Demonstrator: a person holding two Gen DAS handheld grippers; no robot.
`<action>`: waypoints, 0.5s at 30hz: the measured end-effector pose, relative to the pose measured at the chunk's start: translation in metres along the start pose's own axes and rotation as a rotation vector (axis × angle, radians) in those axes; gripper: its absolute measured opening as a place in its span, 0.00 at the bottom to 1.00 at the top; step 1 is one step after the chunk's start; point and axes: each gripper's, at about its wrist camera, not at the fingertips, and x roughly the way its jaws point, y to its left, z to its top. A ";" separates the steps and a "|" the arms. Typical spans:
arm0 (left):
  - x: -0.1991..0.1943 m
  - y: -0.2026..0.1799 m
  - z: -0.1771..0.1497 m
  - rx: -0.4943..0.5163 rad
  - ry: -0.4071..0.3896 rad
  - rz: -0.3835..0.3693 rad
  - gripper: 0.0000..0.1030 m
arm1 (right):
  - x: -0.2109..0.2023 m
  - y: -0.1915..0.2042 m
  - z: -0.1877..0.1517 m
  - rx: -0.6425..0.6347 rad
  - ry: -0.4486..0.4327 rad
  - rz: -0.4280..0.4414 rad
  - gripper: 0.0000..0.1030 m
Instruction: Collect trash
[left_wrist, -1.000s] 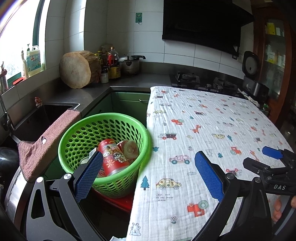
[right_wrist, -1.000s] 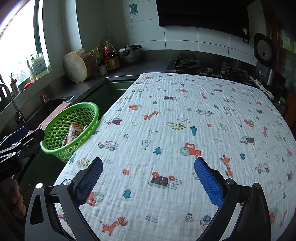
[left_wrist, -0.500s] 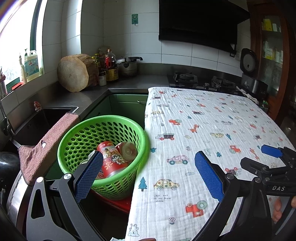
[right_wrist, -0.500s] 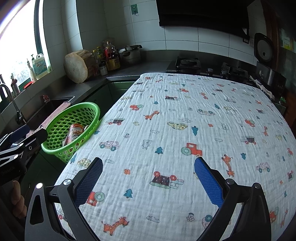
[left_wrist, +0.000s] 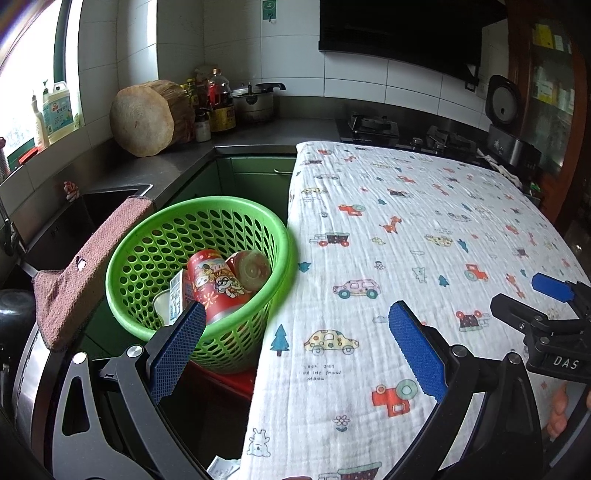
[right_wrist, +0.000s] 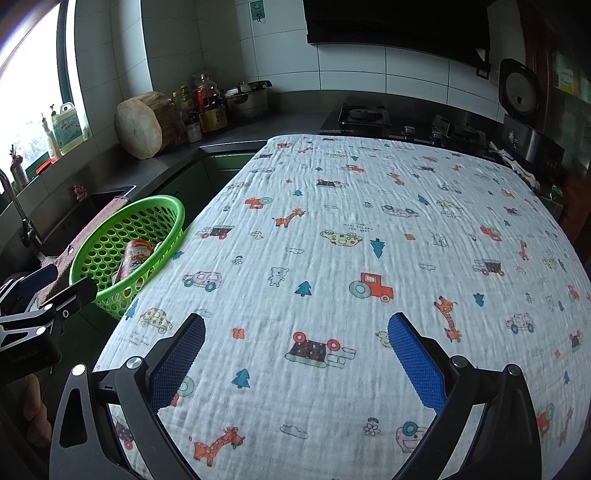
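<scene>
Since the printed tablecloth (right_wrist: 369, 229) looks bare, I'd say collecting's basically done: red can (left_wrist: 212, 286), plastic cup (left_wrist: 253, 269) and a carton sit in the green basket (left_wrist: 147, 236) at 9 o'clock off the table. Left gripper (left_wrist: 295, 347) and right gripper (right_wrist: 295, 358) both gape empty. Versus a second ago, barely any change, just slight camera drift.
</scene>
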 end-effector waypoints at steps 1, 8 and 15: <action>0.002 0.001 0.000 -0.005 0.012 -0.003 0.95 | 0.000 -0.001 -0.001 0.004 0.001 0.001 0.93; 0.011 0.002 -0.004 -0.027 0.062 -0.028 0.95 | 0.001 -0.002 -0.003 0.004 0.005 0.001 0.93; 0.012 0.000 -0.005 -0.026 0.060 -0.031 0.95 | 0.000 -0.001 -0.002 0.001 0.001 0.006 0.93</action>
